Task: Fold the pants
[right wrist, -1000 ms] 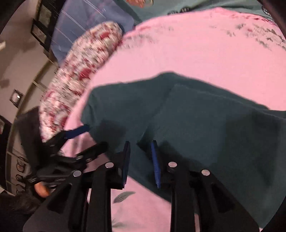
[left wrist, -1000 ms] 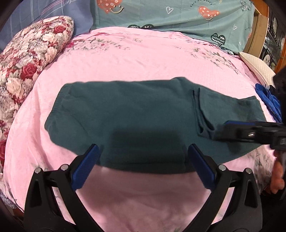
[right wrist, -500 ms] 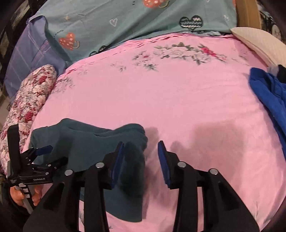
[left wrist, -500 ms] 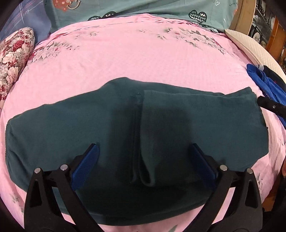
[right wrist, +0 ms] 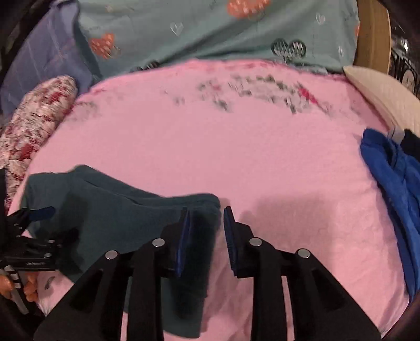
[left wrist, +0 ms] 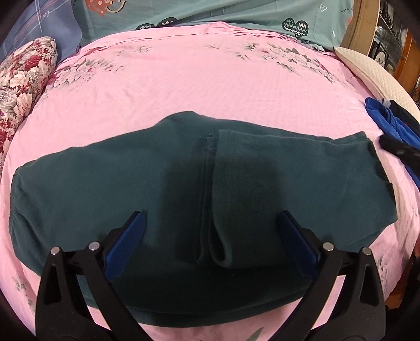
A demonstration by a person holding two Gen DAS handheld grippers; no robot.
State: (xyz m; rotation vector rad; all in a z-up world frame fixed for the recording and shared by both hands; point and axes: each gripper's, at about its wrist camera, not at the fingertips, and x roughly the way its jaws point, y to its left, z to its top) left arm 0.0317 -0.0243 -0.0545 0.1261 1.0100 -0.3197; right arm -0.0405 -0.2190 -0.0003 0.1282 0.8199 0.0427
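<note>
The dark green pants lie flat on the pink bedspread, in the near half of the left wrist view, with the long axis running from 9 o'clock to 3 o'clock. One end is folded back over the middle, and its hem edge crosses the cloth from 12 to 6 o'clock. The left gripper hovers above that fold with its blue pads spread wide and nothing between them.

In the right wrist view the pants fill the 8 o'clock area, and their right end lies under the right gripper. Its jaws are parted by a narrow gap and grip nothing; the left pad stands over the cloth edge, the other over bare bedspread.

A blue garment lies at 3 o'clock, apart from the pants. A floral pillow sits at 10 o'clock in the left wrist view, a teal heart-print sheet at 12 o'clock, and a cream pillow at 2 o'clock in the right wrist view.
</note>
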